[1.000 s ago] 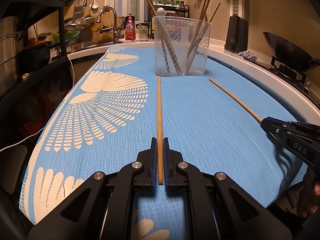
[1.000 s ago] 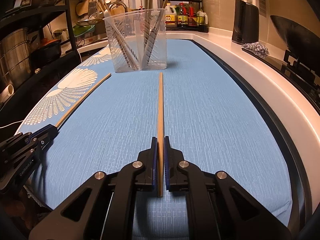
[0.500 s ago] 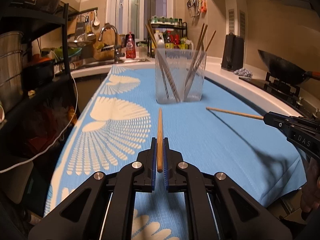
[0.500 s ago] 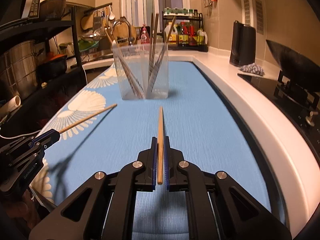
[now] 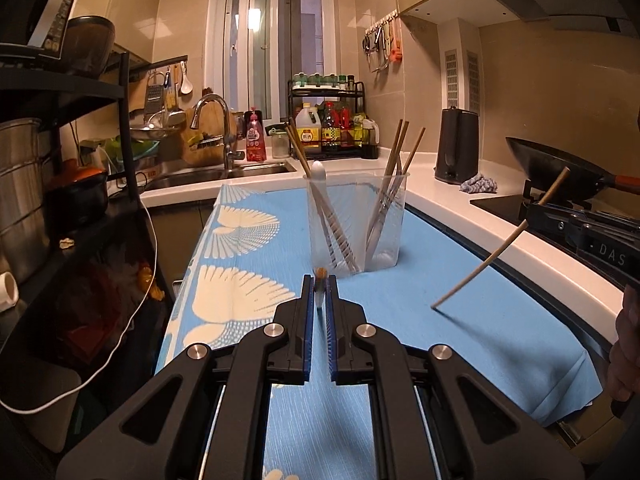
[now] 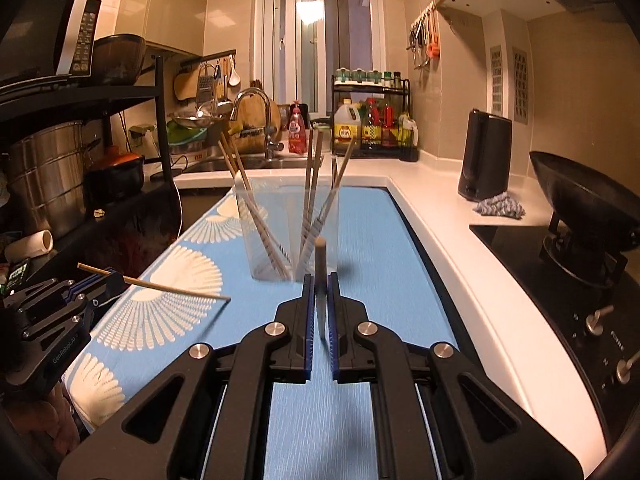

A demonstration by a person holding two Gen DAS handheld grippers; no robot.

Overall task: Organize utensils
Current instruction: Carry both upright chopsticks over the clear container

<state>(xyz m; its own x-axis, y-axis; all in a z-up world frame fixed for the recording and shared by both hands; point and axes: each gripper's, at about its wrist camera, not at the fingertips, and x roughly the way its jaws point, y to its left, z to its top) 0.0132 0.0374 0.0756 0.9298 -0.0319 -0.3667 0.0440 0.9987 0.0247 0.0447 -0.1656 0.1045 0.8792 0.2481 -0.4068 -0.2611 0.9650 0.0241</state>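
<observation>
Chopsticks stand in the clear cup on the blue cloth. Left gripper clamps one chopstick; right gripper clamps another chopstick, both raised off the cloth.

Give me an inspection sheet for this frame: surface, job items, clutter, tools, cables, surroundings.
Surface: blue cloth with a cream fan pattern over the counter.
Job's things: clear holder with several chopsticks standing in it; left chopstick and right chopstick, each held clear of the cloth.
Clutter: nothing seen on the cloth besides the holder.
Tools: left tool shut on the left chopstick; right tool shut on the right chopstick.
Cables: white cable hanging by the shelf on the left.
Surroundings: sink tap, bottle rack, black kettle, wok on the stove.
</observation>
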